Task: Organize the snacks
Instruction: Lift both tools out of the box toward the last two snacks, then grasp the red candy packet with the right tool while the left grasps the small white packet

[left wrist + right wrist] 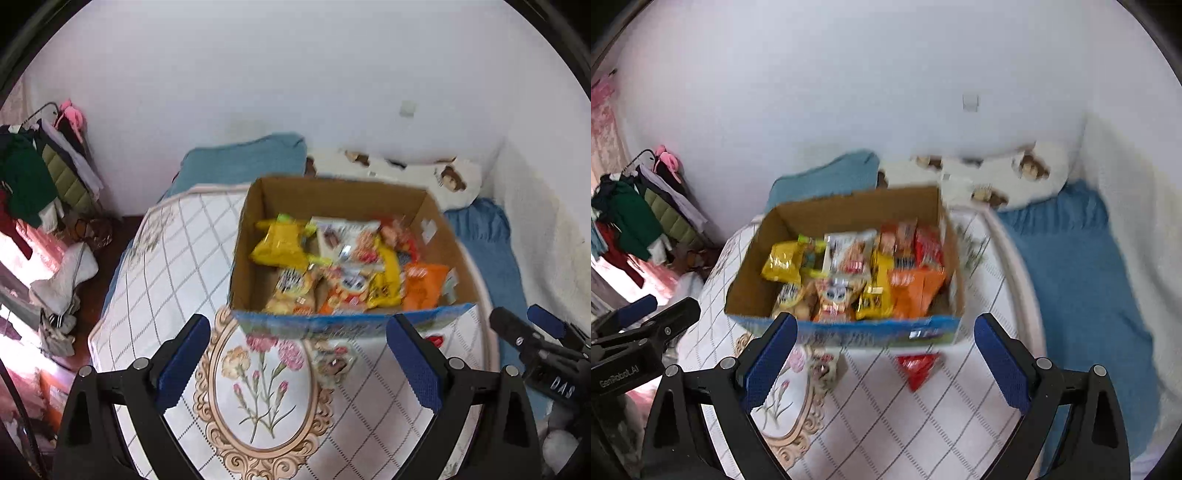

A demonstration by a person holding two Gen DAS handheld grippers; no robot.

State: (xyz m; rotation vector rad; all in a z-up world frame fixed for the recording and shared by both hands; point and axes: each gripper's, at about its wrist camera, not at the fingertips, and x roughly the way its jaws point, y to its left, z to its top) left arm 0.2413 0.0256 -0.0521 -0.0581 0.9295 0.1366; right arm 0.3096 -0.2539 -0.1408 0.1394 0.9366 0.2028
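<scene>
White walls and a blue bedspread surround a small table (pixel 923 424) with a checked floral cloth. Ahead of both grippers sits the cardboard box (pixel 258 206), full of snack packets. Left gripper (pixel 299 363) and right gripper (pixel 886 363) hang empty, fingers spread wide. A red packet (pixel 918 367) lies between the right fingers, a pale packet (pixel 332 363) between the left; each wants a straight descent, staying short of the box wall.

Bright even light; motion blur, worse right view; fisheye-bent edges.
</scene>
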